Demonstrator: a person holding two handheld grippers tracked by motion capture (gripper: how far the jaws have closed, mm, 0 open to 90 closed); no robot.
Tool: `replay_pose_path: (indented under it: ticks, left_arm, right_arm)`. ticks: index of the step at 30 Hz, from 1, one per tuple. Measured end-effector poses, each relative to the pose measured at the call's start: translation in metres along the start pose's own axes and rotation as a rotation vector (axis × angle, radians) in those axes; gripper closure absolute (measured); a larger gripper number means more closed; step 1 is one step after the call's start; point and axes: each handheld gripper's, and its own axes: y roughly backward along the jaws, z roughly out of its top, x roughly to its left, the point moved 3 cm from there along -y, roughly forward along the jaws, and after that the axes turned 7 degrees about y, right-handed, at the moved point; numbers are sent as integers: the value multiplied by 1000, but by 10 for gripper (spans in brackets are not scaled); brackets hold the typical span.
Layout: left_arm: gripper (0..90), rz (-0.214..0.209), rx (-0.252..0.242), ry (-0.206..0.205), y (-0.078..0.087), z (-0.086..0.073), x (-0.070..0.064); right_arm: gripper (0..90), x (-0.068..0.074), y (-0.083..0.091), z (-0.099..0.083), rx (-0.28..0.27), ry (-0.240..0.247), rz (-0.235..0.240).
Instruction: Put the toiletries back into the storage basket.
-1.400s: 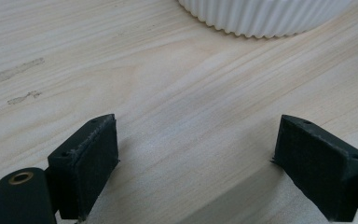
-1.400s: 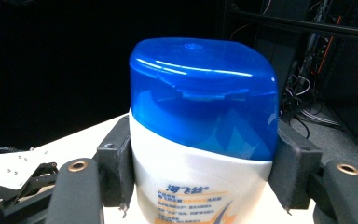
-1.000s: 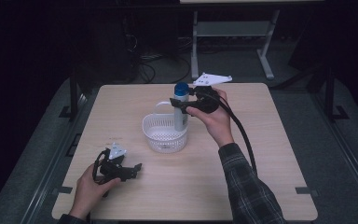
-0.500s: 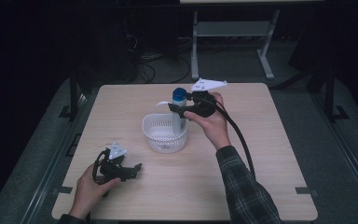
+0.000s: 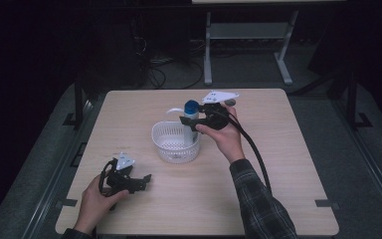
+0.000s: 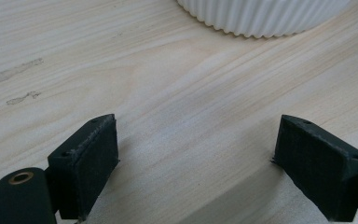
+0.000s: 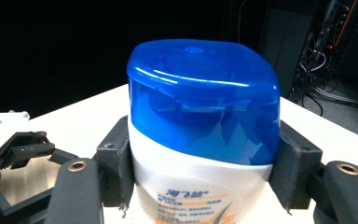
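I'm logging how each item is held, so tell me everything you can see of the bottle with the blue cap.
The bottle is white plastic with a glossy, see-through blue flip cap and an orange and blue printed label with small characters. It stands upright, clamped just below the cap between the two black pads of the right claw. In the high view it is at the far right rim of the white ribbed basket; whether its base rests inside the basket cannot be told.

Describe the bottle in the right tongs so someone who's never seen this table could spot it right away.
Start at the wooden table and find the white ribbed basket near its middle. Upright at the basket's far right rim is the bottle, clamped in the right tongs. It has a white body and a blue cap, the one blue thing on the table.
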Motion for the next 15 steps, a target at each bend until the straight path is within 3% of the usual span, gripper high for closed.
replay_pose_path:
  ticks: [15]
  left_arm:
    - [126,2,0,-1,0,0,0]
  right_arm:
    - [343,2,-11,-19,46,0,9]
